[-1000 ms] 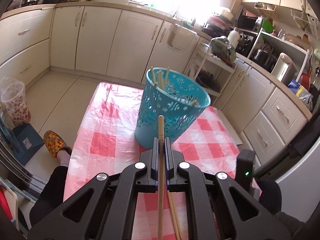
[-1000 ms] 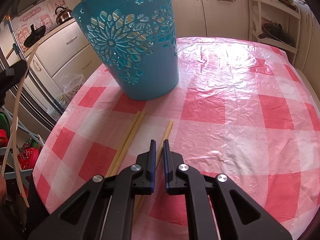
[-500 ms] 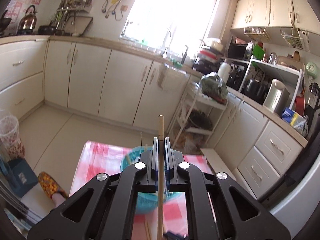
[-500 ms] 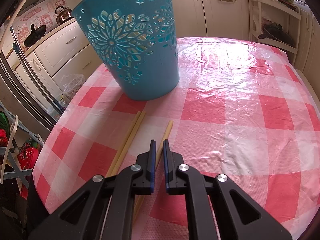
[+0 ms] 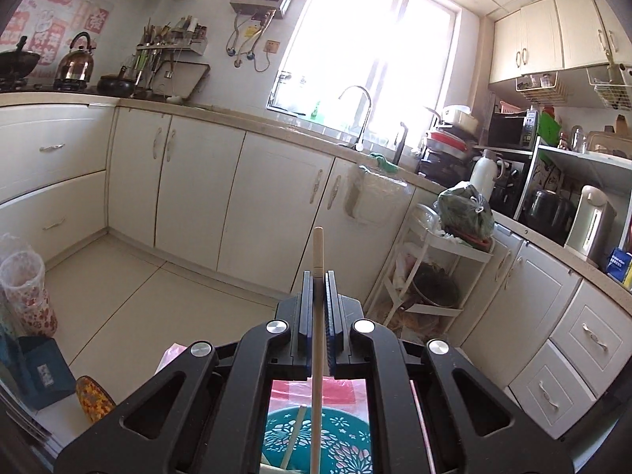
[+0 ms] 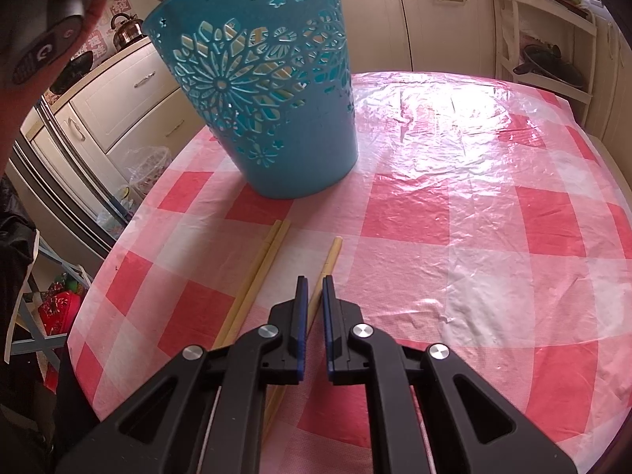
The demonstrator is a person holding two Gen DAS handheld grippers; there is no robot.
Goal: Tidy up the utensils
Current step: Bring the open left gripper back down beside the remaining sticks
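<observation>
a chopstick (image 5: 318, 316) is clamped by the left gripper (image 5: 318, 276) above the basket (image 5: 316, 442); if released off-centre, the rim could be missed. the right gripper (image 6: 312, 282) fingers are nearly closed on nothing.

Left black hand-held gripper (image 5: 319, 276) raised, pointing nearly level, jaws clamped on a pale wooden chopstick (image 5: 317, 316). Right black hand-held gripper (image 6: 312, 282) angled downward, jaws nearly closed, empty.
</observation>
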